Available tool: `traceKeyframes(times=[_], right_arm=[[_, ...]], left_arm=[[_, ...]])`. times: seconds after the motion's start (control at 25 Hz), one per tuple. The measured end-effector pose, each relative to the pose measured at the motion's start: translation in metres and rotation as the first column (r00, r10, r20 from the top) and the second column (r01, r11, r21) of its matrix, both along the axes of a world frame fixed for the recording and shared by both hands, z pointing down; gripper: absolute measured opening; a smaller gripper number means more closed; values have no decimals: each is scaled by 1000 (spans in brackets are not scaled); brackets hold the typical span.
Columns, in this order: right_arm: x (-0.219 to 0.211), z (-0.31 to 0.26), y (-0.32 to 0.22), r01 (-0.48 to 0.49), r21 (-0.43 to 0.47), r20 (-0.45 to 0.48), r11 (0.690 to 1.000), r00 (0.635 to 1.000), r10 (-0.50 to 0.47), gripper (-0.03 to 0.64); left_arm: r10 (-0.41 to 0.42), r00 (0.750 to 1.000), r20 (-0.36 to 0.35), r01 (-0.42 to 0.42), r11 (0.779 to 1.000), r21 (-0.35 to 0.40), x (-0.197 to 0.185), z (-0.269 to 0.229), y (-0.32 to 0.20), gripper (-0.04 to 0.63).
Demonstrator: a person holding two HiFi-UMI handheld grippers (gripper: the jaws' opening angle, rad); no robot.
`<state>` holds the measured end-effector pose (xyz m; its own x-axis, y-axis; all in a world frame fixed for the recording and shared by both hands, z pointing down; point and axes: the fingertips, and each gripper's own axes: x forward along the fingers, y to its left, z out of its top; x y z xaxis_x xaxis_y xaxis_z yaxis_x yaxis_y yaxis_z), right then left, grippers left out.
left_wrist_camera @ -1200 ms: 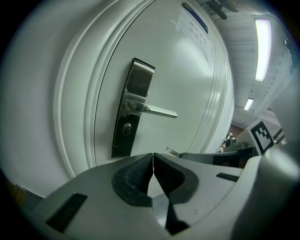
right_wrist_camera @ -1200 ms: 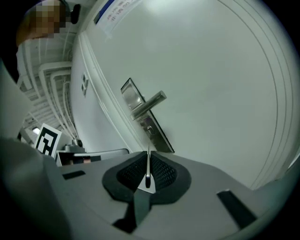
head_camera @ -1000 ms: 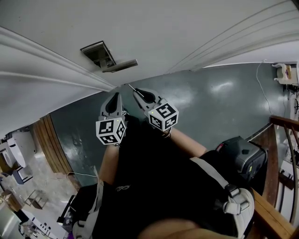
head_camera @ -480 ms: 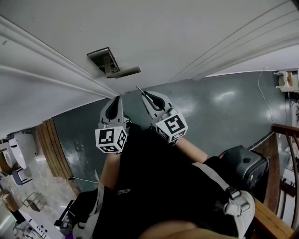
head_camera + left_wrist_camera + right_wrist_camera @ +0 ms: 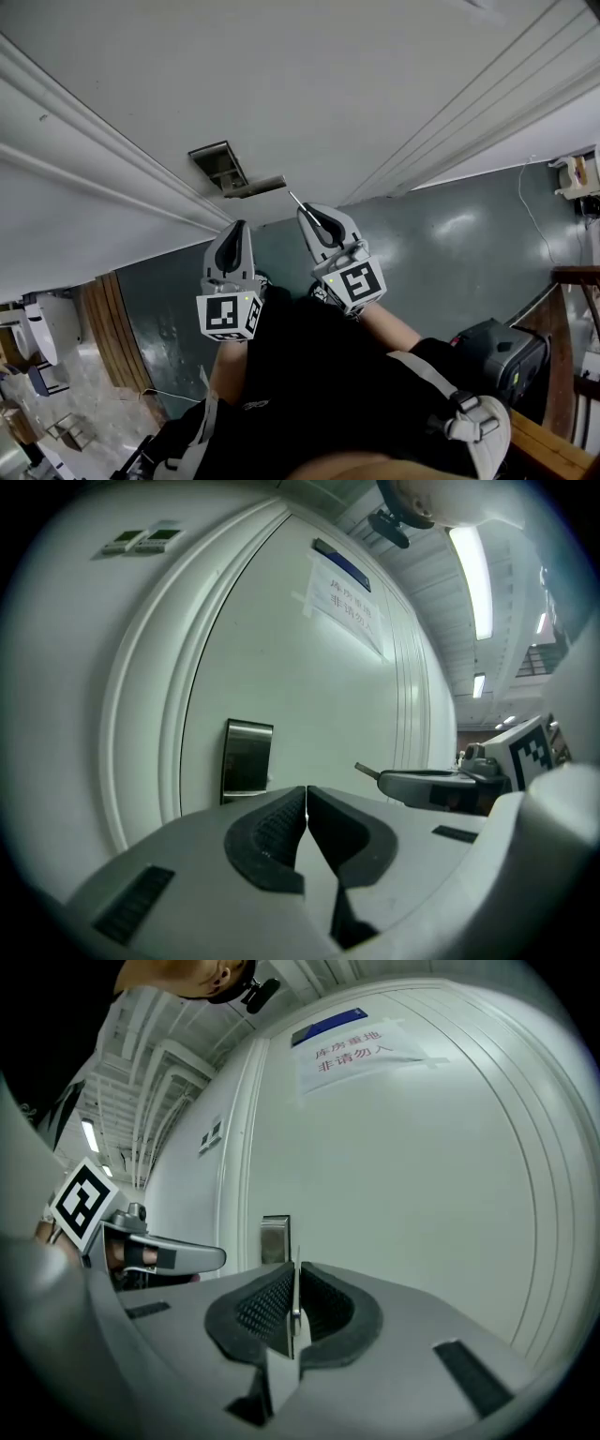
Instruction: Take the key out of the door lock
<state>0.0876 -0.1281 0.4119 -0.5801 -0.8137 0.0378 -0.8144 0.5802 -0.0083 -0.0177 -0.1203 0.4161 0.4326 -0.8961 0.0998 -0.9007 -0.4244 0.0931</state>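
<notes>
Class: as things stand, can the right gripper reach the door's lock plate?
Probably yes. The right gripper, shut on a key, faces the lock plate with only open air between; the left gripper sits beside it, out of the way.

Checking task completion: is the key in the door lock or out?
Out: the right gripper pinches the key, its blade free of the lock plate.

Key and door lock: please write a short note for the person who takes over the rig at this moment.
Right gripper: jaws shut on the key, blade pointing toward the door.
Left gripper: jaws together, nothing between them.
Lock plate and lever handle: on the door ahead, apart from both grippers.
Done: the key is out of the lock.
Left: probably only to carry the key away.
</notes>
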Motion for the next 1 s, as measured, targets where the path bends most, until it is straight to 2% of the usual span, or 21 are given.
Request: traceKeyframes(times=[0.28, 0.48, 1.0], right_arm=[[7, -35, -8, -25, 64, 41, 998, 999, 22, 31], [9, -46, -5, -44, 71, 66, 997, 997, 40, 31], [6, -58, -3, -34, 93, 41, 995, 999, 30, 31]], left_arm=[[1, 1000, -13, 0, 997, 72, 4, -29, -2, 25], [0, 1000, -3, 1, 996, 86, 0, -37, 2, 25], [3, 1000, -9, -2, 994, 109, 5, -51, 0, 25]])
